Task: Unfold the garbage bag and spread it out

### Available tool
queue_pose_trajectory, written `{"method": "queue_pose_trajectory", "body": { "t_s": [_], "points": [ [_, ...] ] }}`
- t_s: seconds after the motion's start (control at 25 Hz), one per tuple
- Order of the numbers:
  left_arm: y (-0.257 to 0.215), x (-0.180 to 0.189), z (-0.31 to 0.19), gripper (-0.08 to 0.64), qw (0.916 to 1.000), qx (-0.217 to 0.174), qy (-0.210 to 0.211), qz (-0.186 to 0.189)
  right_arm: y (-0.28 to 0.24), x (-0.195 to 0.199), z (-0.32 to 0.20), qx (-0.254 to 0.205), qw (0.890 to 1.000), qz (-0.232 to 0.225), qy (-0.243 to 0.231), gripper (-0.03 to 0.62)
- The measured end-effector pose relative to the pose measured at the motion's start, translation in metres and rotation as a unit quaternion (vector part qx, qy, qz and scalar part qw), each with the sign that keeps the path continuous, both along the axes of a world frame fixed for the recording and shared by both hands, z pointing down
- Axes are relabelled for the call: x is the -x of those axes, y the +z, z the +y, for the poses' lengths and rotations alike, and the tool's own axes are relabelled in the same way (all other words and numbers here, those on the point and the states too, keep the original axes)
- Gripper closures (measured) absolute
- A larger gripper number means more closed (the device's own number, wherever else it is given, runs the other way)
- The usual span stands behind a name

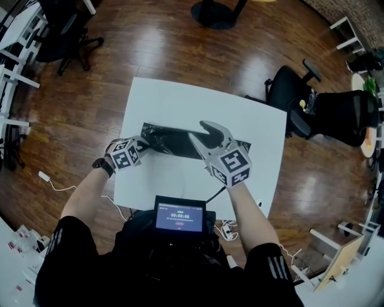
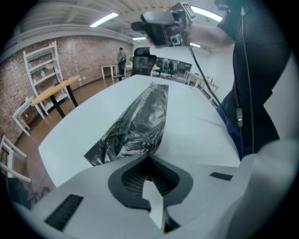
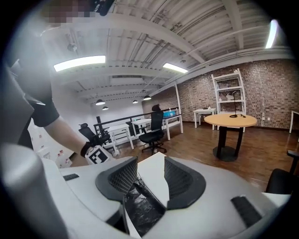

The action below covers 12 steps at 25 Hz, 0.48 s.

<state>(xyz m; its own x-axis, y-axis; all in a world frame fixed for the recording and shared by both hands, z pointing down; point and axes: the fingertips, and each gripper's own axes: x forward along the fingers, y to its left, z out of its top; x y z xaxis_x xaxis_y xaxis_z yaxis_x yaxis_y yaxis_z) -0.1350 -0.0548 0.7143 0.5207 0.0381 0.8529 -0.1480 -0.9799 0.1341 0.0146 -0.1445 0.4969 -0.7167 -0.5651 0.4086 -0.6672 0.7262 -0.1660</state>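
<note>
A black garbage bag (image 1: pixel 174 143) lies as a long, crinkled folded strip across the white table (image 1: pixel 180 99). My left gripper (image 1: pixel 146 143) is at the strip's left end, shut on a corner of the bag (image 2: pixel 140 121), which stretches away from its closed jaws (image 2: pixel 149 158). My right gripper (image 1: pixel 198 132) hangs open above the strip's middle, a little toward its right, with nothing between its fingers. In the right gripper view the bag (image 3: pixel 142 210) shows below the parted jaws (image 3: pixel 150 161), and the left gripper's marker cube (image 3: pixel 98 156) is beyond.
A black office chair (image 1: pixel 336 114) stands off the table's right side and a chair base (image 1: pixel 216 13) beyond its far edge. A small screen (image 1: pixel 180 219) sits at the person's chest. White desks (image 1: pixel 15 54) line the left. Wooden floor surrounds the table.
</note>
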Motion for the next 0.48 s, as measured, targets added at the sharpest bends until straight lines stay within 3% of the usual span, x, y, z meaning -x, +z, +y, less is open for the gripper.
{"method": "queue_pose_trajectory", "body": {
  "t_s": [0.24,0.48],
  "points": [
    [-0.052,-0.017,-0.032,0.559,0.9962,-0.012,-0.055,0.066,0.031,0.047,0.015,0.004,0.993,0.057,-0.106,0.41],
    [-0.08,-0.027,-0.058,0.559,0.9896,-0.02,-0.094,0.106,0.079,0.091,0.031,0.033,0.968,0.125,-0.215,0.413]
  ]
}}
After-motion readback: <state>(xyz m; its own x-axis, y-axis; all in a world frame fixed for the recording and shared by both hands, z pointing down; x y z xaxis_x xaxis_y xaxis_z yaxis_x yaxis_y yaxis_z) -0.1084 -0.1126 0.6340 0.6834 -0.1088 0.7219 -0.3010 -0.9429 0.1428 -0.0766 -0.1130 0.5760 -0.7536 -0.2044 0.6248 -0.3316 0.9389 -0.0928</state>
